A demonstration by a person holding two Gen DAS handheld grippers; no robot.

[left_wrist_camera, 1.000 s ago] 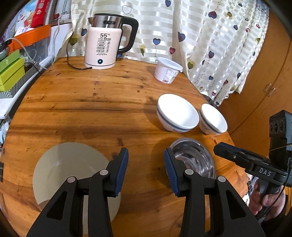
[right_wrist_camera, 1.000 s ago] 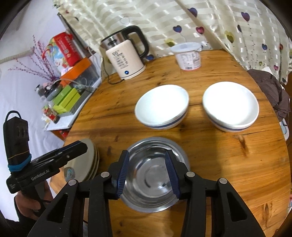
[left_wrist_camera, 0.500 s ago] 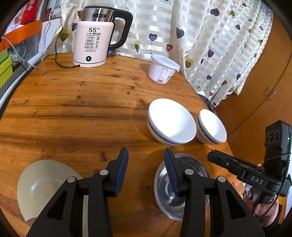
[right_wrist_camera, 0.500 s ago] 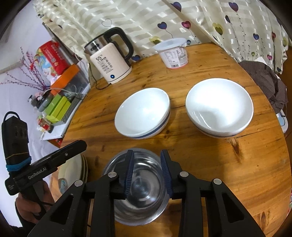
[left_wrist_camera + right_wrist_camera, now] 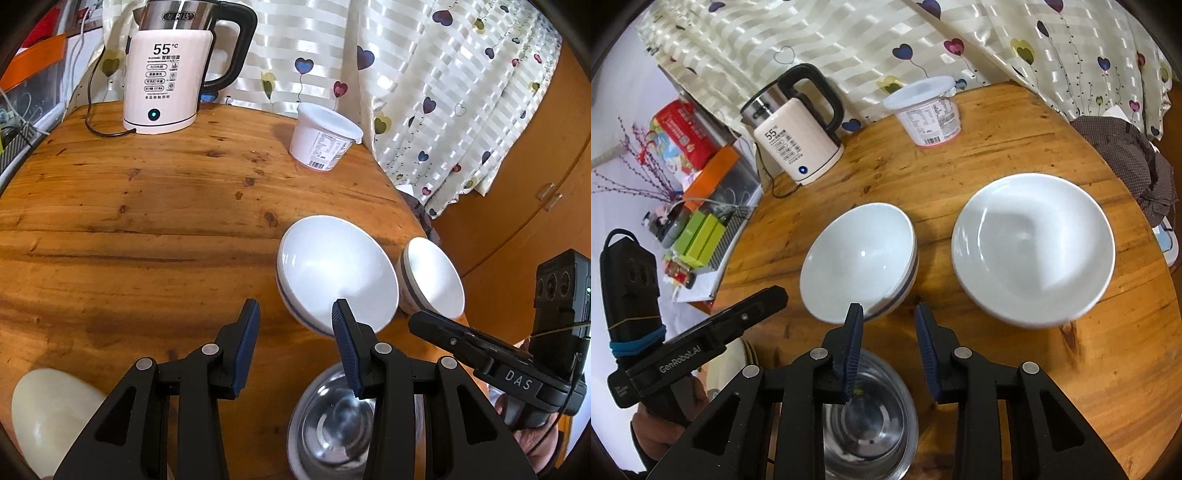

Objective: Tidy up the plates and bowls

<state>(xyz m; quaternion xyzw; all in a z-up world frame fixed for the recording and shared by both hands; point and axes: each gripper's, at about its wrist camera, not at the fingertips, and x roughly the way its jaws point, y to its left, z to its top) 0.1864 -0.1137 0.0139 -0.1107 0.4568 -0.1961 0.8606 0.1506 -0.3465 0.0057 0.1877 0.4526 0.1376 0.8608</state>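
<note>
Now: right gripper hovering unclenched, holding nothing, above far rim of steel bowl at near table edge. Left gripper also agape, empty. Blue-banded bowl and wider white bowl side by side just beyond, apart. Cream plates near left. Probably: steel light, stiff, slick, pinch thin rim. Ceramics heavier, chippable, glazed, grip rim wall, set down softly.

A round wooden table stands before a heart-patterned curtain; what looks like wooden cabinetry stands rightward.
</note>
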